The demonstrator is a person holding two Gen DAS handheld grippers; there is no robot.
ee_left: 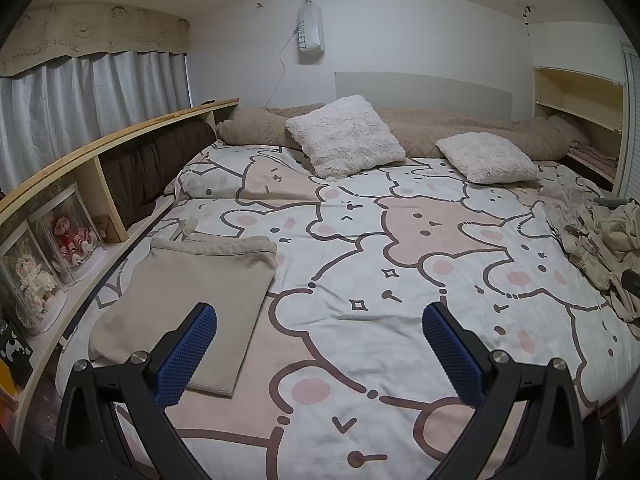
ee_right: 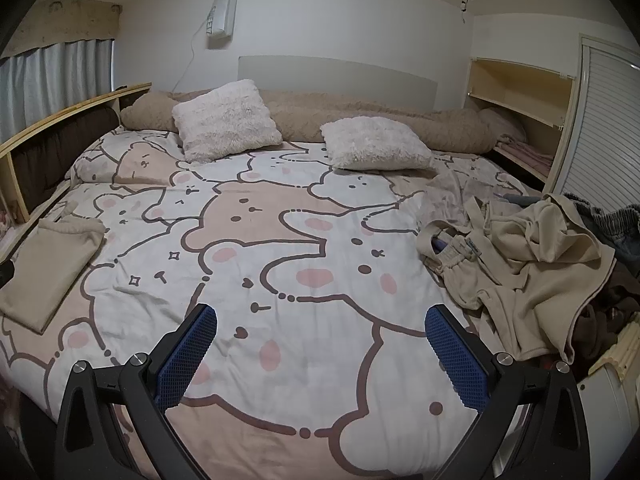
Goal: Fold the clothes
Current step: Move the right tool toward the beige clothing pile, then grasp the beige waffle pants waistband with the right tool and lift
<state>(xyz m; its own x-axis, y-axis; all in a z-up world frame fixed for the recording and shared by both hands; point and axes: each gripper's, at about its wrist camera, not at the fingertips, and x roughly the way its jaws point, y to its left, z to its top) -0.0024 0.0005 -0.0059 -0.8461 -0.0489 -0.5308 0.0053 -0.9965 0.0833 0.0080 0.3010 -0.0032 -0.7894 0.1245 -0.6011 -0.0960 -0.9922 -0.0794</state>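
A folded beige garment (ee_left: pixel 192 300) lies flat at the left side of the bed; it also shows in the right wrist view (ee_right: pixel 48 272). A pile of unfolded beige clothes (ee_right: pixel 520 264) lies crumpled at the bed's right side; it also shows in the left wrist view (ee_left: pixel 604 248). My left gripper (ee_left: pixel 320 320) is open and empty, above the bedspread just right of the folded garment. My right gripper (ee_right: pixel 320 320) is open and empty, above the middle of the bed, left of the pile.
The bear-print bedspread (ee_left: pixel 360 240) covers the bed. Two fluffy white pillows (ee_left: pixel 344 136) (ee_left: pixel 486 158) and a tan blanket (ee_left: pixel 472 128) lie at the head. A wooden shelf (ee_left: pixel 100 160) with dolls runs along the left. A louvred door (ee_right: pixel 600 128) and dark clothes (ee_right: pixel 616 304) are at the right.
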